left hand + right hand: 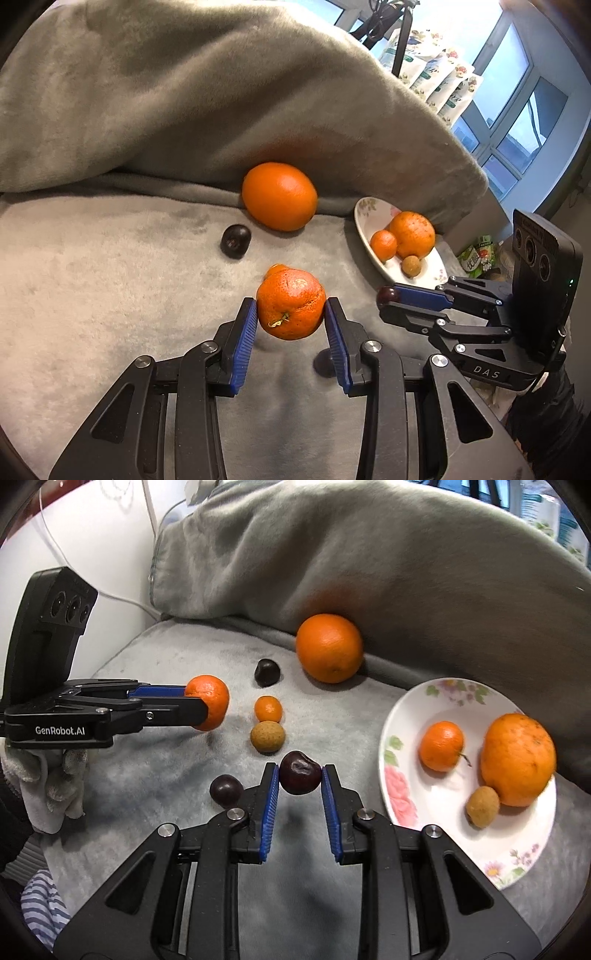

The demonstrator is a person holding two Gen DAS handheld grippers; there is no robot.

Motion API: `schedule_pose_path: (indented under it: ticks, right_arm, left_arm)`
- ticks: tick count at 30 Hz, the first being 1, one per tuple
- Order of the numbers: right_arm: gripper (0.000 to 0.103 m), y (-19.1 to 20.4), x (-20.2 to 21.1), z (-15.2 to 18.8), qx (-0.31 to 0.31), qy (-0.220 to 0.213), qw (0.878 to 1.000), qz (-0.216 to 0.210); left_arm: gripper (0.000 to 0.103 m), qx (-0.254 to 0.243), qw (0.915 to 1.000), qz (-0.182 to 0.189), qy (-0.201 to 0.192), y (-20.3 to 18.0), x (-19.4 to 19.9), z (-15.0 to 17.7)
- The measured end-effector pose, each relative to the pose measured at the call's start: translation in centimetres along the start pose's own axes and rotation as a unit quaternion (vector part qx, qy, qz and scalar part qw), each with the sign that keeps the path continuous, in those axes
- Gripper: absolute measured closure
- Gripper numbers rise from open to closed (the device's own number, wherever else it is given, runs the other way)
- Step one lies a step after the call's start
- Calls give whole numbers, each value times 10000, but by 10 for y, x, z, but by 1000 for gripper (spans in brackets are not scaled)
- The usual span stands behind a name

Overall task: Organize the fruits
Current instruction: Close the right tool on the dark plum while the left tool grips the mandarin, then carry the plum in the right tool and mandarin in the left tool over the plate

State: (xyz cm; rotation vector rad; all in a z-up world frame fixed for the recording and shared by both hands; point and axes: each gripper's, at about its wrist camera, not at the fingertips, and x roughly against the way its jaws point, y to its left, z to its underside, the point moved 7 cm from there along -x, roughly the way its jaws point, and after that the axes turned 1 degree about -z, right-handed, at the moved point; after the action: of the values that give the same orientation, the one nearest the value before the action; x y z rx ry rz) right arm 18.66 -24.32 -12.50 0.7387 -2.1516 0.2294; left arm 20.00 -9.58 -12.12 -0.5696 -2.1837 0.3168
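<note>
My left gripper (pixel 291 309) is shut on a mandarin (pixel 290 304) and holds it above the grey blanket; it also shows in the right wrist view (pixel 207 702). My right gripper (pixel 300 777) is shut on a dark cherry (pixel 300 777), just left of the floral plate (pixel 406 716). The plate holds a small mandarin (pixel 441 746), a bigger orange (pixel 517 758) and a longan (pixel 482 806). On the blanket lie a large orange (pixel 329 648), a small mandarin (pixel 268 709), a longan (pixel 267 736) and two dark cherries (pixel 266 672) (pixel 226 791).
A thick grey cushion (pixel 369 554) rises behind the fruit, with the large orange against it. White cables (pixel 110 594) run along the wall at the left. Snack bags (pixel 436 74) and a window (pixel 517 110) lie beyond the cushion.
</note>
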Motion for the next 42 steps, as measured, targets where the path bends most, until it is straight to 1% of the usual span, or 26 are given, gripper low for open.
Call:
schedule_pose_path:
  ticks: [12,23,33,42]
  right_arm:
    - [78,-43,48,9,-469,-407,9977,266]
    - [78,-82,77,26,-860,-586,9933,493]
    - [78,-109,91,37,-1094,-642,9895,693]
    - [78,-127,89,39,-1214,-583,9878,787]
  left_arm:
    - [67,-222,9995,180,-132,-36,-1,-14]
    - [67,-489,9980,365,-142,-77,-16,-27]
    - [67,-648,9967,495,-45,-101,-34,-29]
    - [67,-738,9958,535,81,-114,-50,-27]
